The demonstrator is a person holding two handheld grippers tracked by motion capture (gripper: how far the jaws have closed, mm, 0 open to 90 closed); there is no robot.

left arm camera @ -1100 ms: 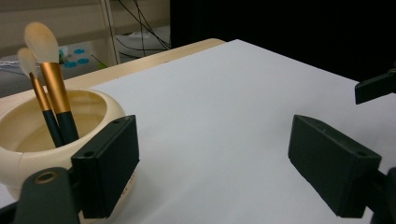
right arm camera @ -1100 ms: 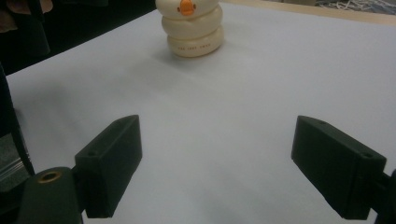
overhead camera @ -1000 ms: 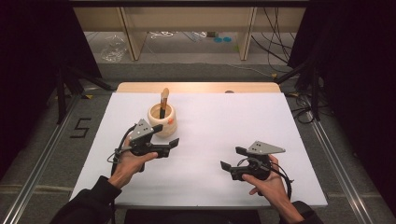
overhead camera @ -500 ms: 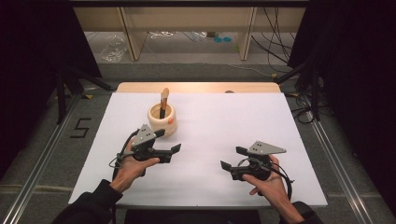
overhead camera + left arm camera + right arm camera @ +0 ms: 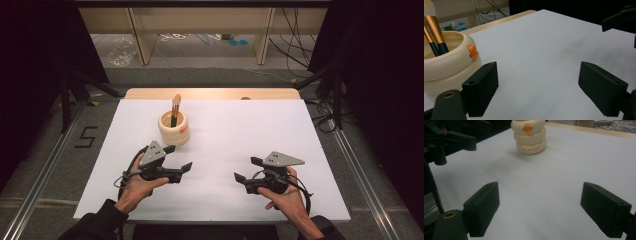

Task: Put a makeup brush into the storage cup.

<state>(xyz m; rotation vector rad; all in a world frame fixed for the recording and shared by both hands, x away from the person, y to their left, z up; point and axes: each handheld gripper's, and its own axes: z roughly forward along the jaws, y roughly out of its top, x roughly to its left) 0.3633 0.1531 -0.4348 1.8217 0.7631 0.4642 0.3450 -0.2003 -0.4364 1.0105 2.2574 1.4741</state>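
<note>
Left gripper view, item one: my left claw (image 5: 537, 87), jaws spread wide, nothing between them; it has drawn back toward me over the last second. Just beyond its left jaw: cream ringed holder (image 5: 447, 65), upright, with the orange-handled brushes (image 5: 435, 35) standing inside. Farther out, across bare white table (image 5: 240, 135): my right claw (image 5: 247, 170), likewise gaping and empty. Judgement: brushes delivered, left claw released; the placing looks finished.
</note>
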